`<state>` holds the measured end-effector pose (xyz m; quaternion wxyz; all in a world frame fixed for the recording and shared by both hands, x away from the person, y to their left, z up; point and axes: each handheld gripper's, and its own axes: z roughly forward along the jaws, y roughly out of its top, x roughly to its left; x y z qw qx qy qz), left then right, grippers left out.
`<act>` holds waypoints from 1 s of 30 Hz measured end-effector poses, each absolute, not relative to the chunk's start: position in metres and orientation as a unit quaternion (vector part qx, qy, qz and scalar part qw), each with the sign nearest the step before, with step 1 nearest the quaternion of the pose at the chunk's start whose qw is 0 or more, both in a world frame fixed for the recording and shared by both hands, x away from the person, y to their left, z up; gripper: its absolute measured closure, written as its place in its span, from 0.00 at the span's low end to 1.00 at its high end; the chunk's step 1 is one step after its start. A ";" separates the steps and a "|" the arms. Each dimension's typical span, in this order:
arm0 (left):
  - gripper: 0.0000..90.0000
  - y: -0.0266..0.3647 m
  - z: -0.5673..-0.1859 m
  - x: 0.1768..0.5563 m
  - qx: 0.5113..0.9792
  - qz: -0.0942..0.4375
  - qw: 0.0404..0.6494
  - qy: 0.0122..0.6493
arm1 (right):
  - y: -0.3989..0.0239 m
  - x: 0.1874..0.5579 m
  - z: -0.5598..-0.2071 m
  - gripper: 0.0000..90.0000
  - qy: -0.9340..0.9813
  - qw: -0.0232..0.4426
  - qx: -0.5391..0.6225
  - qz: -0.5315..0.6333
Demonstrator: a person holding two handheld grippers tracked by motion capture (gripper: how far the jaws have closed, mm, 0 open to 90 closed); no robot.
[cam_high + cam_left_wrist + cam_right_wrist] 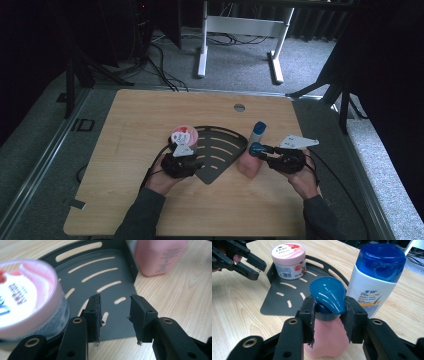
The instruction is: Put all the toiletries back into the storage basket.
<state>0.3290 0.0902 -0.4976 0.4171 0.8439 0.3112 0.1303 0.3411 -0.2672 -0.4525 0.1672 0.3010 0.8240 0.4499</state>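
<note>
A pink bottle (327, 340) with a teal-blue cap (328, 293) stands on the wood table just off the right corner of a black slotted corner tray (284, 305). My right gripper (330, 305) is shut on that cap, one pad against each side; from above the right gripper (261, 150) reaches in from the right. A pink-lidded cream jar (288, 261) stands on the tray's far left corner. My left gripper (116, 300) is open over the tray's front edge with nothing between its jaws. The jar (27, 295) sits just left of them.
A white shampoo bottle (372, 287) with a blue cap stands upright right behind the pink bottle, nearly touching it. The tray (220, 150) lies mid-table. The table (140, 210) has bare wood in front and at the left. A hole (239, 107) sits near its far edge.
</note>
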 end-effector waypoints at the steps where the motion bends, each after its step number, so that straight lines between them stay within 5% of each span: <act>1: 0.68 0.088 -0.496 0.329 0.844 0.130 0.418 0.309 | -0.268 0.341 -0.453 0.72 0.824 0.167 0.301 0.450; 30: 0.62 0.040 -0.472 0.350 0.853 0.117 0.427 0.274 | -0.275 0.336 -0.483 0.57 0.824 0.149 0.330 0.435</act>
